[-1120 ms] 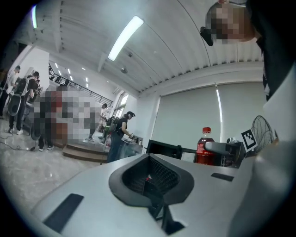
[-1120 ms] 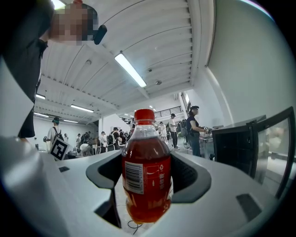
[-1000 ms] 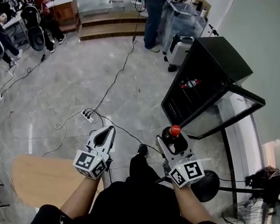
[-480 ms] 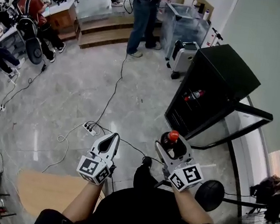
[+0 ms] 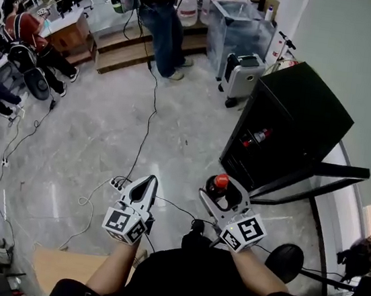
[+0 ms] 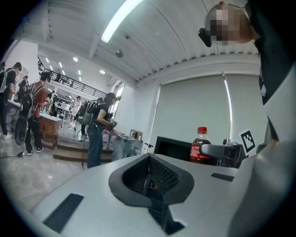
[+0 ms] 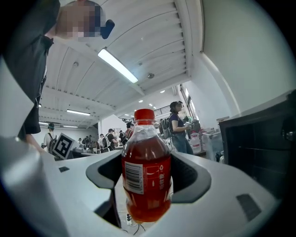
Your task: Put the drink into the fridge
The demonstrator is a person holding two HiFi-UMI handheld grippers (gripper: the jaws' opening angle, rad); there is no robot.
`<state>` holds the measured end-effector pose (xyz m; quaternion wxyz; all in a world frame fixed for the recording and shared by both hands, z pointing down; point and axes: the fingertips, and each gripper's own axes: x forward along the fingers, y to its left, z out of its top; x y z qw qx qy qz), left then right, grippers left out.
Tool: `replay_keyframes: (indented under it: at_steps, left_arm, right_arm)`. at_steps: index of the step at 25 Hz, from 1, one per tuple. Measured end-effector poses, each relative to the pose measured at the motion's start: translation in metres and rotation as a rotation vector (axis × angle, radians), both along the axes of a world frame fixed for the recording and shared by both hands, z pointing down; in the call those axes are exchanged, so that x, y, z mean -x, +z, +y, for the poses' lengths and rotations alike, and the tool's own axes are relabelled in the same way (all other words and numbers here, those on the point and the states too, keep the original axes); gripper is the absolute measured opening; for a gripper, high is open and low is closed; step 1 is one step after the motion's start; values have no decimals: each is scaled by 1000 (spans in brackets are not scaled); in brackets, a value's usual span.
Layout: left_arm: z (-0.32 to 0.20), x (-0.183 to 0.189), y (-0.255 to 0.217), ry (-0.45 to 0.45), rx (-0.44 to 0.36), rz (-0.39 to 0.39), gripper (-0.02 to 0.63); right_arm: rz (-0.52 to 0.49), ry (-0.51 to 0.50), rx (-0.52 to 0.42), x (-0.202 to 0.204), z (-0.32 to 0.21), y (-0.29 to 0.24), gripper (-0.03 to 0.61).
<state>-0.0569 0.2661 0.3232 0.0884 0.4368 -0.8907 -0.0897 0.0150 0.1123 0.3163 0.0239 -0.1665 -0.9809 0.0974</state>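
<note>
**Drink in right claw, fridge not reached**

Right gripper (image 5: 222, 195) pinches the drink bottle (image 7: 146, 162) at its belly, cap up: a carry grip. Left gripper (image 6: 149, 178) is pressed together, empty, idle. Fridge (image 5: 291, 117) sits upper right in head view, door (image 5: 335, 169) open, well apart from the bottle.

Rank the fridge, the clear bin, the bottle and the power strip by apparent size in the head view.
1. fridge
2. clear bin
3. bottle and power strip: about alike. The bottle shows end-on and nearer the camera, so I won't rank these two.
</note>
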Motion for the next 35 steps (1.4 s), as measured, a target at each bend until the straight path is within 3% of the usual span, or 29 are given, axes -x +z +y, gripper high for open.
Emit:
replay_keyframes:
  at_steps: [9, 16, 21, 27, 35]
  left_arm:
    - [-46, 68, -8, -2, -4, -15, 15]
    - [-68, 129, -11, 43, 7, -19, 15]
    - [-97, 168, 16, 149, -18, -11, 15]
    - [-176, 199, 9, 352, -28, -6, 15]
    - [-263, 211, 13, 617, -31, -22, 15]
  right_arm:
    - [4, -28, 5, 69, -31, 0, 302]
    - [-18, 49, 3, 121, -55, -11, 302]
    - [-2, 157, -13, 144, -74, 9, 302]
    - [14, 336, -11, 160, -124, 5, 302]
    - [19, 617, -48, 151, -183, 9, 302]
